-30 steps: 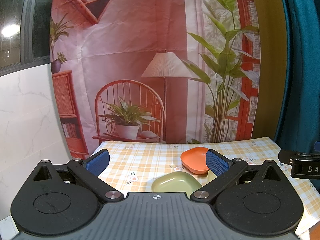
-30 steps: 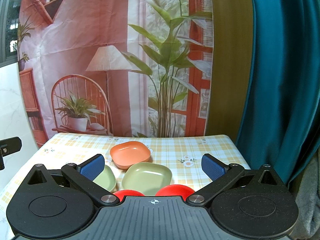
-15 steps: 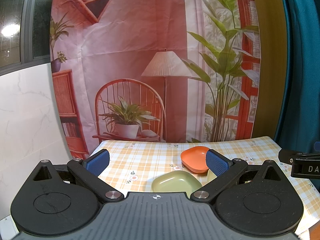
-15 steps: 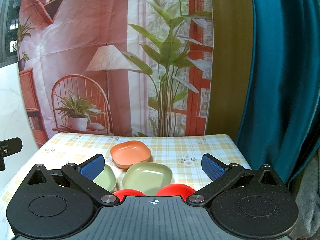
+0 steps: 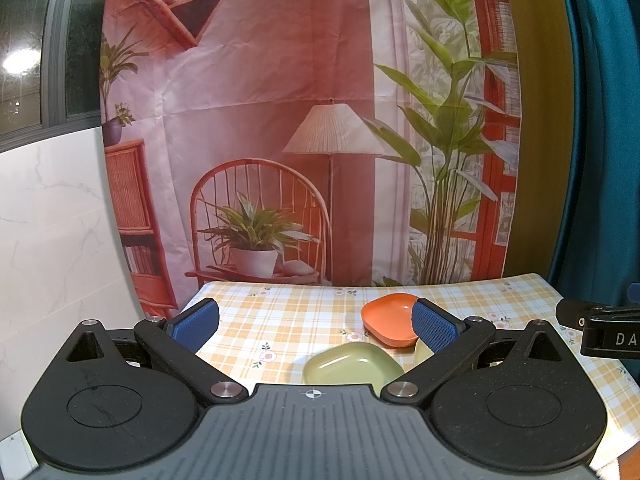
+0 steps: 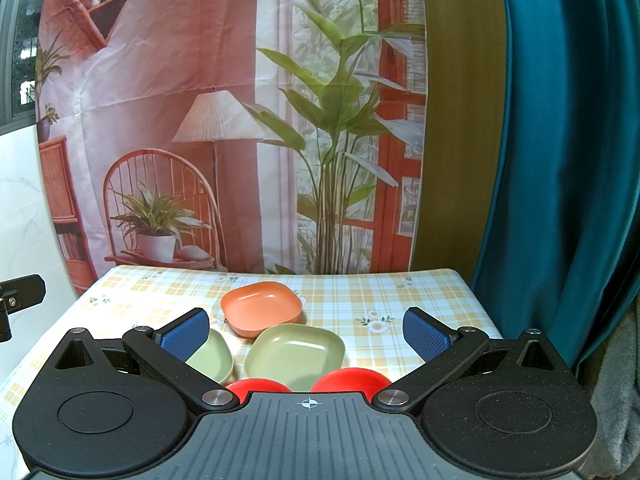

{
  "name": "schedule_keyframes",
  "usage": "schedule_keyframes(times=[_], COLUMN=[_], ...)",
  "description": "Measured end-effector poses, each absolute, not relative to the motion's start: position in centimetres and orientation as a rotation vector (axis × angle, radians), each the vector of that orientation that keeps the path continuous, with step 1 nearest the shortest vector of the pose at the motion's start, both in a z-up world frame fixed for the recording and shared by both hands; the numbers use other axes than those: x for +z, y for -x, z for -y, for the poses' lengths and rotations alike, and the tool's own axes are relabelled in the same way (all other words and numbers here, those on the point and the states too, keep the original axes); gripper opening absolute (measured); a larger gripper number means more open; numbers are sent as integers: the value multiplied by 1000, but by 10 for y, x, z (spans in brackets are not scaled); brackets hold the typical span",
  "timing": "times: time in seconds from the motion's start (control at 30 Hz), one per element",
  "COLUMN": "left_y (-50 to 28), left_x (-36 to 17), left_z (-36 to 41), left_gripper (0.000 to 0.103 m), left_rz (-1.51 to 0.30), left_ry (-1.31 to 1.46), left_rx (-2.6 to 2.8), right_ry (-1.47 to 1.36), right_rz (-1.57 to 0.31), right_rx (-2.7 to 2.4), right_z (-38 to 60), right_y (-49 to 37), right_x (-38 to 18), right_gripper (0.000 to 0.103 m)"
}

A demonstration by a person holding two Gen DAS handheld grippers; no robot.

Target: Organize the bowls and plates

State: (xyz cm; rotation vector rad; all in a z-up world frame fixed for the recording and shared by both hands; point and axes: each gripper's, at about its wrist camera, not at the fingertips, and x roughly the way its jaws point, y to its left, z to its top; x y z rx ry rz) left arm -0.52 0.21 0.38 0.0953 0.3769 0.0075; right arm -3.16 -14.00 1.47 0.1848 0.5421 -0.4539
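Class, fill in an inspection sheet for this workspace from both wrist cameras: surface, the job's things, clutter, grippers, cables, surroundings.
Surface: table under a yellow checked cloth with small flowers.
Job's things: orange dish farthest back; large green dish in front of it; smaller green dish to its left, partly hidden by a finger; two red pieces nearest, mostly hidden by the gripper body. All separate, none stacked.
Clutter: nothing seen.
Grippers: left gripper open, empty, above the table; right gripper open, empty, above the dishes.
Cables: nothing seen.
Surroundings: printed backdrop of a chair, lamp and plants; teal curtain on the right; marble-look wall on the left.
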Motion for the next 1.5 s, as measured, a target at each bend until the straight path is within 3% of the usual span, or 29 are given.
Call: schedule_keyframes(times=[0.37, 0.83, 1.17, 1.37, 1.5], left_y=[6, -17, -52, -64, -70], left_x=[1, -24, -74, -103, -120], left_z=[-2, -10, -31, -30, -33], left_gripper=[103, 103, 102, 95, 84], left_rz=[-360, -380, -497, -562, -622], left_ry=[-94, -114, -93, -111, -98], left_rx=[41, 39, 57, 10, -41], right_ry=[-200, -229, -223, -218, -206], right_rz=[-525, -398, -543, -589, -617], right_rx=[-446, -306, -213, -193, -180], right_z=[143, 155, 140, 126, 118], right_y=[31, 15, -24, -25, -22], right_x=[18, -20, -81, -108, -119], right_gripper=[103, 103, 103, 103, 98])
